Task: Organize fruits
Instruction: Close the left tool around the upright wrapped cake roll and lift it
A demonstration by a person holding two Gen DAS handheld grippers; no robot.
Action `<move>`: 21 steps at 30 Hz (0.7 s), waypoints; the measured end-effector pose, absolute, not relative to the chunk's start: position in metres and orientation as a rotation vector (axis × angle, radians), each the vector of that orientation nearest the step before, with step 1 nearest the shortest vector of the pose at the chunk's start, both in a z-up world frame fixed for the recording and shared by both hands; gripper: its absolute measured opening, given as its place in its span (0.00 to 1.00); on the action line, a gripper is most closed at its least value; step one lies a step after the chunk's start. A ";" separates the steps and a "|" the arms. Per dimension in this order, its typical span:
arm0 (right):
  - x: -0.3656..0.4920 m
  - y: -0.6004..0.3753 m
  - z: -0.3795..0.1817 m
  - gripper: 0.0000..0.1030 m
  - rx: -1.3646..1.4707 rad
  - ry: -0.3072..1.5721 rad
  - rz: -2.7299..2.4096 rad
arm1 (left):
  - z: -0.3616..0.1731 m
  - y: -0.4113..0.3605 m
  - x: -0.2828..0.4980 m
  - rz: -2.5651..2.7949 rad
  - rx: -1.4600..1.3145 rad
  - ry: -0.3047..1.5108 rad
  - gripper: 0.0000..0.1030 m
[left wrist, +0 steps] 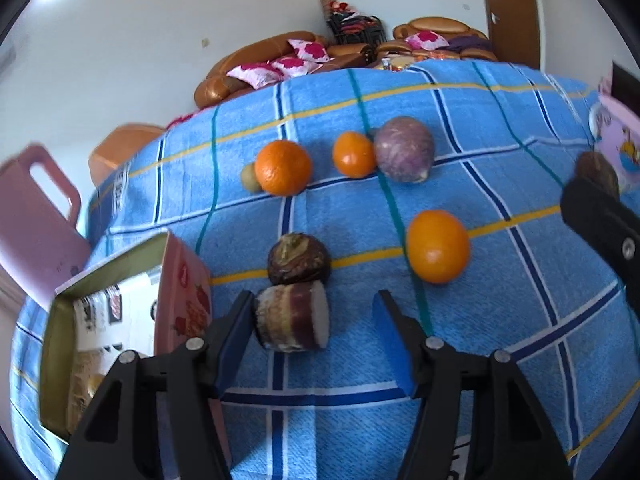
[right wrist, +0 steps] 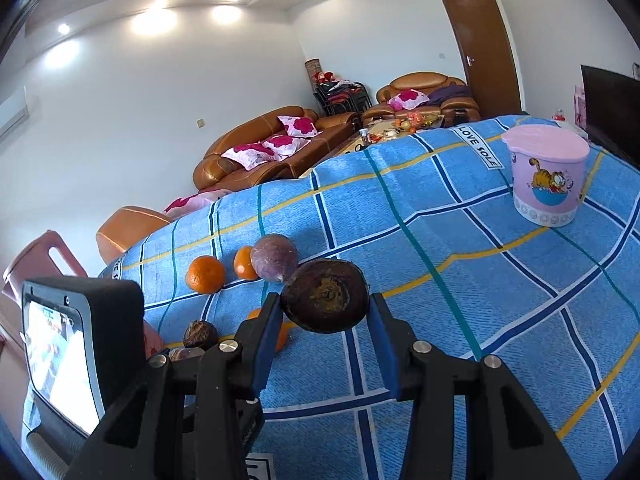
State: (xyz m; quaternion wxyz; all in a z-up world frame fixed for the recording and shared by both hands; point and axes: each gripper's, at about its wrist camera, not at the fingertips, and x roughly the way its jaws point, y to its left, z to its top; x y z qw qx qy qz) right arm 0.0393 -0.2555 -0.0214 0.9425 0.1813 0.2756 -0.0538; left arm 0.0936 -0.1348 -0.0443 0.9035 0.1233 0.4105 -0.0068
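- The right gripper (right wrist: 325,322) squeezes a dark brown round fruit (right wrist: 325,296) between its blue pads, lifted off the blue checked cloth (right wrist: 440,240).
- The left gripper (left wrist: 316,330) is spread wide; a striped cut fruit (left wrist: 292,318) touches only its left pad, not gripped.
- A wrinkly brown fruit (left wrist: 298,258) sits just past it at 12 o'clock.
- Three oranges, one (left wrist: 438,246) at 1 o'clock, and a purple fruit (left wrist: 404,148) lie loose.
- The box (left wrist: 120,320) waits at 9 o'clock, the pink tub (right wrist: 546,176) at 2 o'clock.
- Most sorting looks left to do.
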 end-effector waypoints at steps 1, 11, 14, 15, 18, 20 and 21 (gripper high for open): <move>0.039 -0.256 -0.021 0.45 0.370 0.563 -0.111 | -0.044 -0.133 0.094 -0.011 0.247 0.848 0.62; 0.036 -0.260 -0.019 0.45 0.382 0.544 -0.120 | -0.046 -0.129 0.098 -0.073 0.173 0.873 0.60; 0.036 -0.260 -0.019 0.45 0.387 0.546 -0.124 | -0.046 -0.128 0.100 -0.078 0.173 0.871 0.50; 0.036 -0.261 -0.019 0.45 0.389 0.545 -0.124 | -0.045 -0.128 0.099 -0.076 0.180 0.866 0.37; 0.035 -0.261 -0.019 0.45 0.389 0.539 -0.130 | -0.045 -0.126 0.099 -0.112 0.166 0.866 0.31; 0.035 -0.263 -0.018 0.45 0.390 0.536 -0.134 | -0.045 -0.125 0.097 -0.151 0.150 0.867 0.31; 0.035 -0.263 -0.018 0.45 0.390 0.535 -0.136 | -0.044 -0.124 0.097 -0.161 0.146 0.866 0.31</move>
